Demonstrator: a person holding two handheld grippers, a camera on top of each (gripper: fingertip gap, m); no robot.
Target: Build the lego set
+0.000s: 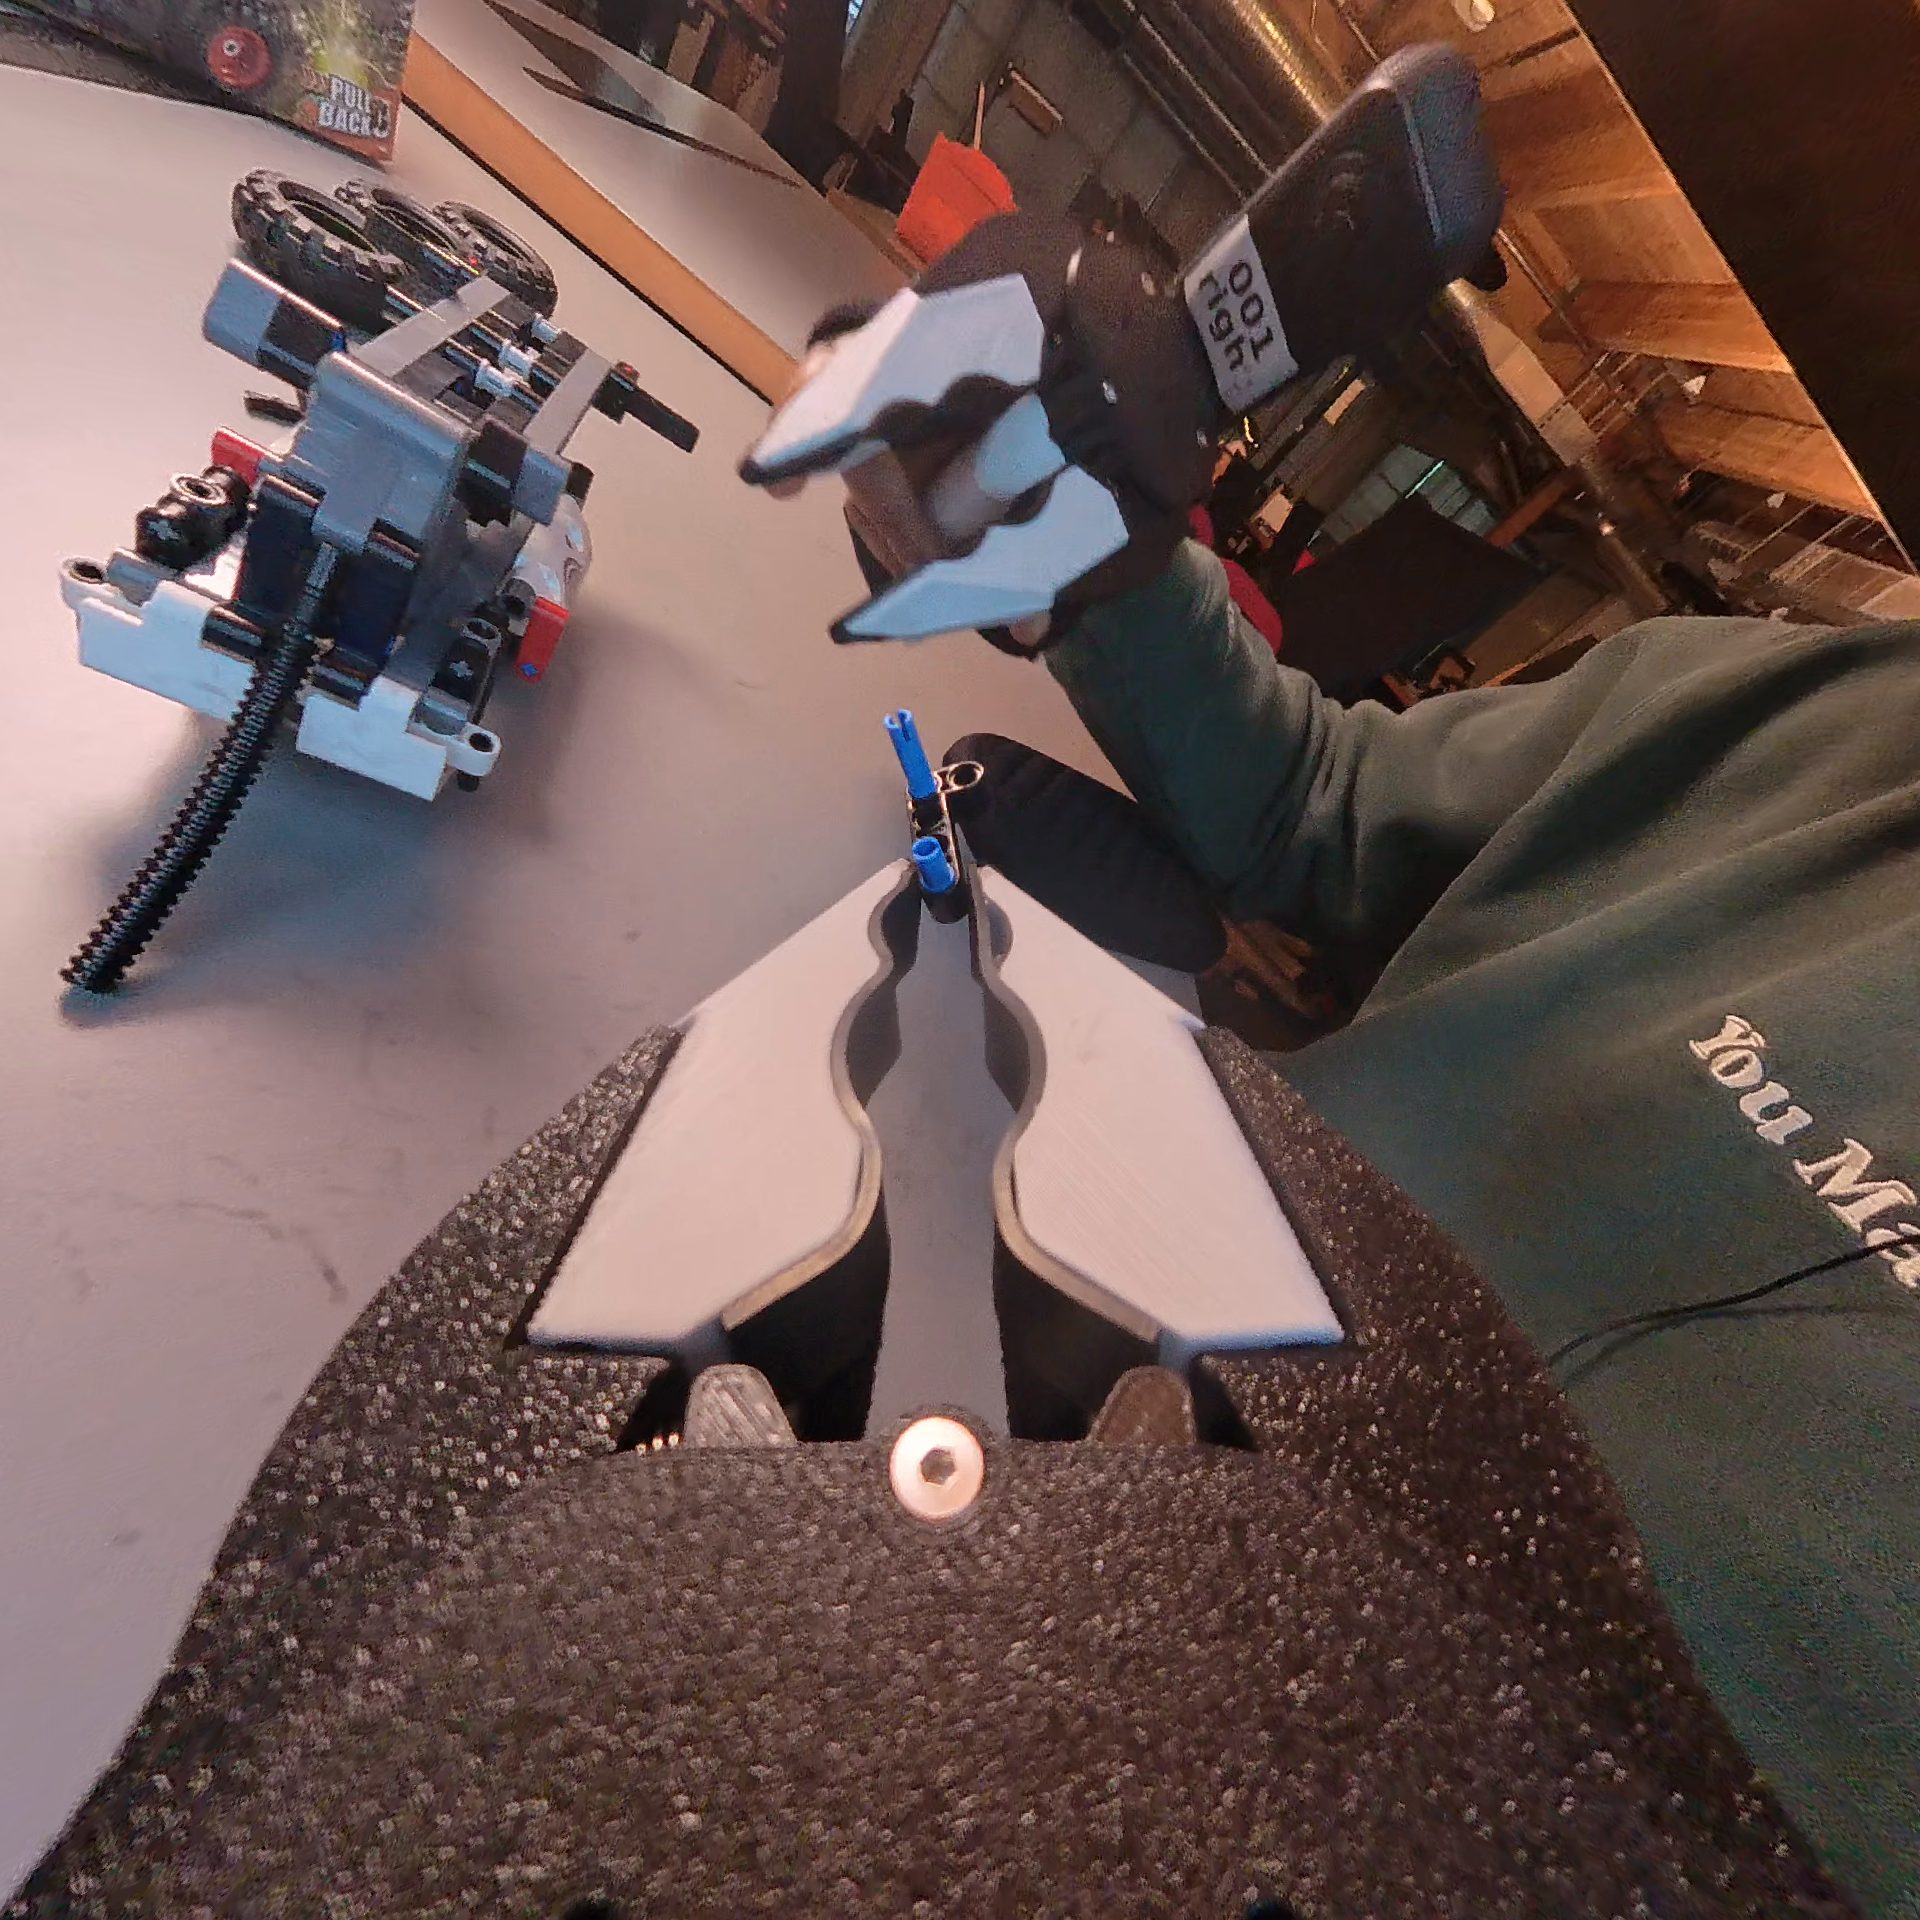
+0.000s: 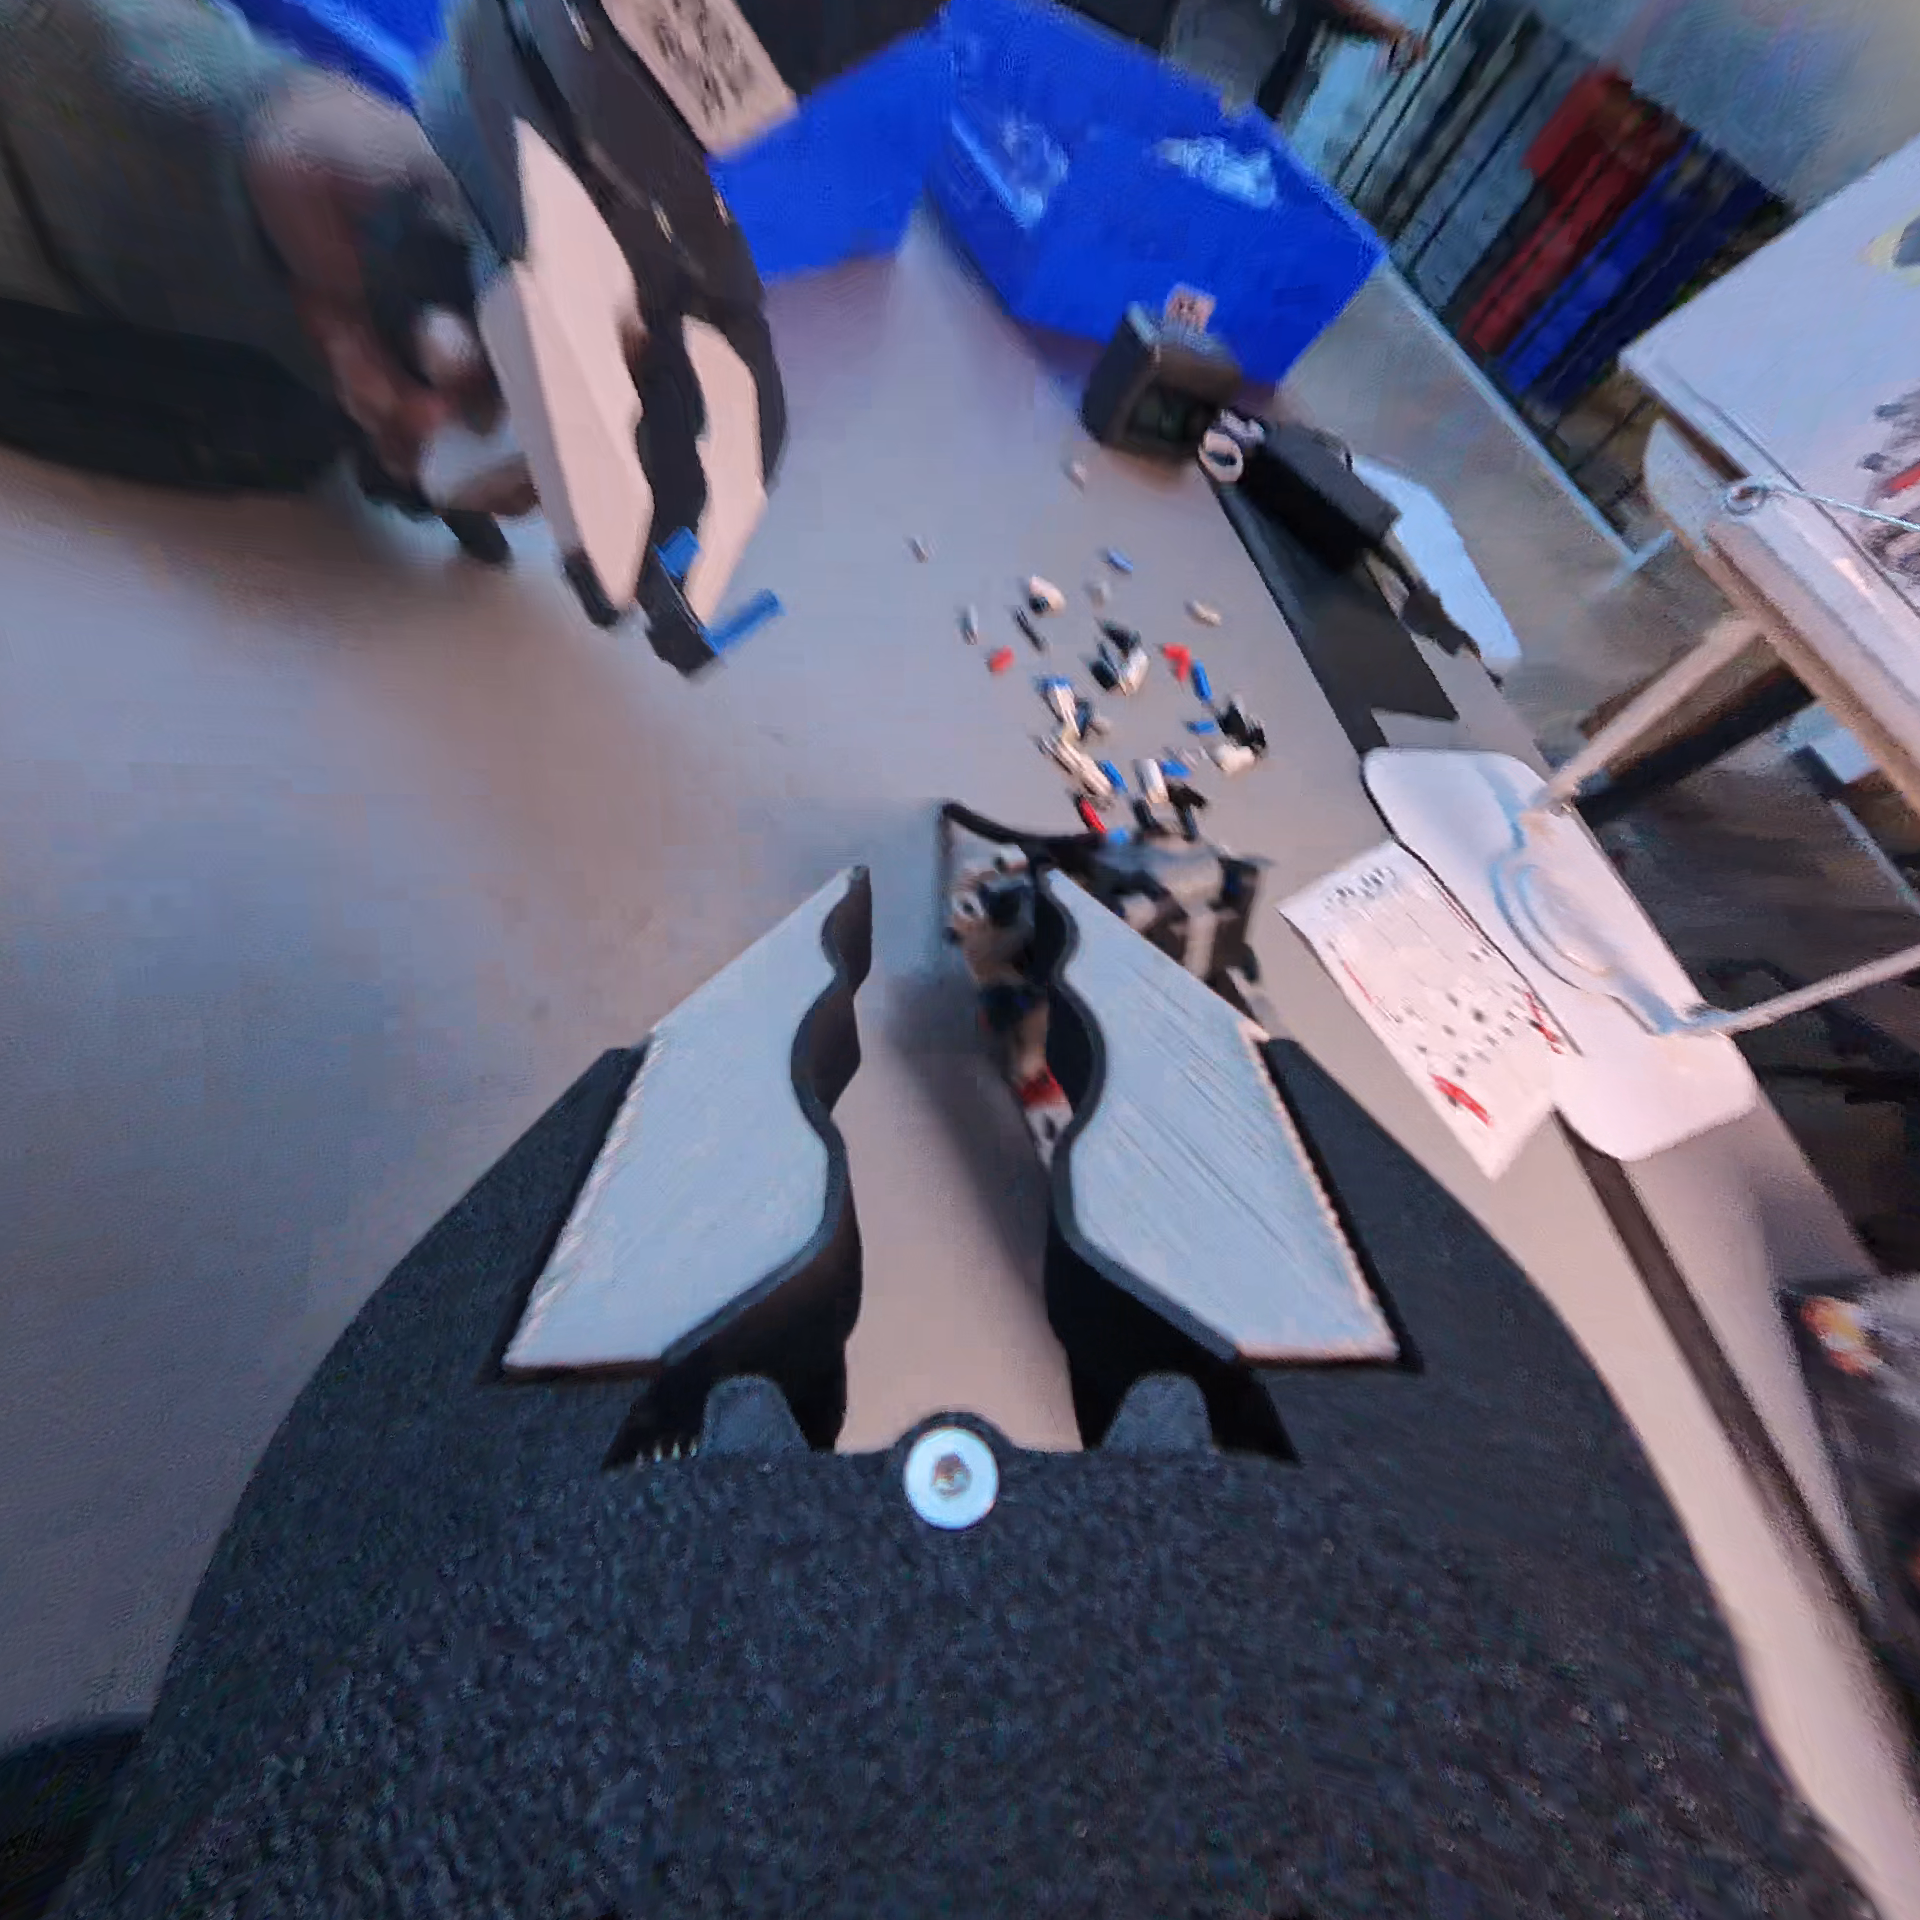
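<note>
My left gripper [image 1: 940, 883] is shut on a small black beam [image 1: 938, 821] that carries two blue pins [image 1: 902, 750], held above the grey table [image 1: 623, 935]. It also shows blurred in the right wrist view [image 2: 655, 608], with the beam and a blue pin [image 2: 743, 621]. My right gripper [image 2: 956, 883] is open and empty; in the left wrist view [image 1: 795, 551] it hangs in the air to the right of the half-built Lego vehicle [image 1: 343, 520]. In the right wrist view the vehicle [image 2: 1153, 883] lies just beyond the right fingertips. A black ribbed hose [image 1: 197, 821] trails from it.
Three black tyres [image 1: 384, 239] and the set's box [image 1: 281, 73] lie behind the vehicle. Several loose pieces [image 2: 1122, 707] are scattered on the table, with blue bins [image 2: 1091, 177] behind, a black device [image 2: 1153, 384], an instruction sheet [image 2: 1423, 987] and a plastic bag [image 2: 1558, 935] at the right edge. A person's green sleeve [image 1: 1558, 831] is at right. Left tips to right tips: about 8 cm.
</note>
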